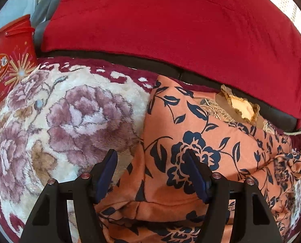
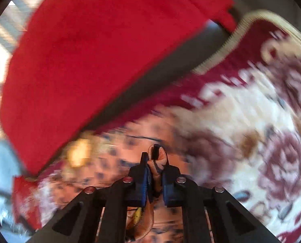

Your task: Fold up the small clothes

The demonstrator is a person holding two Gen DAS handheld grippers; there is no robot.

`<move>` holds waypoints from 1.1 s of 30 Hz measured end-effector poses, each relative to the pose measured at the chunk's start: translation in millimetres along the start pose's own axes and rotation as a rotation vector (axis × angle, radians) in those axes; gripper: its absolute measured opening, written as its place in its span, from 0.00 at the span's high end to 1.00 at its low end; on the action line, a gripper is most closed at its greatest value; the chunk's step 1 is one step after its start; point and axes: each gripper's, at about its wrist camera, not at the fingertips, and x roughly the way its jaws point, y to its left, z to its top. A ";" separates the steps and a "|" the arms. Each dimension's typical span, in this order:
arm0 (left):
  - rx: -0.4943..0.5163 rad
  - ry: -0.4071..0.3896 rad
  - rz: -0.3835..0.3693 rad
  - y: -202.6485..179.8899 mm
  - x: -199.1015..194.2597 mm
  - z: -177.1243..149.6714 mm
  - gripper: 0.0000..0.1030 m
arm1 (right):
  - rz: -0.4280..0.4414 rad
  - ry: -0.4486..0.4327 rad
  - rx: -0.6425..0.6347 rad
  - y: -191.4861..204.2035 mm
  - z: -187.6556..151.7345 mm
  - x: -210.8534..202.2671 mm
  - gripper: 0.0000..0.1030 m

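An orange garment with dark blue flowers (image 1: 191, 125) lies crumpled on a plush floral blanket (image 1: 69, 111). Its gold-trimmed neckline (image 1: 239, 109) faces the far side. My left gripper (image 1: 151, 156) hovers over the garment's left edge, open, its blue pads apart and not pressing on the cloth below. In the blurred right wrist view, my right gripper (image 2: 155, 158) is shut on a bunched fold of the same orange garment (image 2: 130, 141). A tuft of cloth sticks out above its fingertips, and more hangs below the jaws.
A large red cushion or cover (image 1: 170, 20) on a dark seat rises just behind the blanket and fills the upper part of the right wrist view too (image 2: 89, 60). A red printed box (image 1: 6, 64) stands at the far left.
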 end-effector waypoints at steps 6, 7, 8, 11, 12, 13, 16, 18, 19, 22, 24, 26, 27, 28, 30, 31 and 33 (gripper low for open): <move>-0.027 -0.005 -0.001 4.9 2.1 1.7 0.33 | 0.358 -0.197 -0.121 35.3 2.7 -37.1 0.89; -0.025 -0.004 0.000 4.7 2.6 1.2 0.33 | 0.364 -0.210 -0.123 34.6 0.2 -38.1 0.89; -0.021 -0.001 -0.002 4.2 3.2 0.8 0.33 | 0.344 -0.206 -0.110 30.5 0.0 -34.9 0.89; -0.012 0.001 -0.003 2.6 4.1 0.6 0.33 | 0.112 -0.188 -0.104 5.1 -4.8 -17.9 0.85; -0.011 0.002 -0.005 2.2 4.1 0.5 0.33 | 0.065 -0.141 -0.089 -8.4 -7.5 -9.4 0.82; -0.011 0.002 -0.007 1.4 4.4 0.5 0.33 | 0.057 -0.071 -0.038 -23.1 -11.3 -2.3 0.81; 0.003 0.003 -0.003 -2.3 5.3 -0.6 0.33 | 0.150 0.056 0.143 -60.7 -25.6 8.9 0.79; 0.006 0.003 -0.005 -3.7 5.1 -1.4 0.33 | 0.194 0.053 0.170 -65.4 -29.7 0.5 0.65; 0.007 0.000 -0.005 -4.6 4.3 -1.7 0.33 | 0.207 0.050 0.174 -65.7 -32.6 -4.2 0.53; 0.020 -0.012 -0.003 -5.8 1.2 -2.7 0.33 | 0.207 -0.017 0.185 -60.6 -43.4 -28.3 0.17; 0.021 -0.011 -0.006 -5.5 1.1 -2.4 0.33 | 0.224 -0.021 0.177 -61.5 -46.3 -33.7 0.19; 0.019 -0.007 -0.011 -5.1 1.6 -2.4 0.33 | 0.233 0.015 0.173 -58.6 -51.8 -22.1 0.24; 0.017 -0.007 -0.012 -5.2 1.6 -2.2 0.33 | 0.221 0.041 0.172 -57.6 -51.4 -17.0 0.37; 0.016 -0.007 -0.014 -5.6 1.4 -2.2 0.33 | 0.203 0.073 0.175 -55.3 -50.6 -9.8 0.43; 0.017 -0.007 -0.017 -7.1 0.9 -2.0 0.33 | 0.168 0.151 0.206 -52.3 -48.9 12.9 0.53; 0.019 -0.008 -0.018 -7.7 0.8 -2.0 0.33 | 0.152 0.187 0.220 -49.9 -49.5 22.4 0.56; 0.017 -0.006 -0.017 -7.0 0.7 -1.7 0.33 | 0.138 0.237 0.226 -42.5 -52.8 34.6 0.67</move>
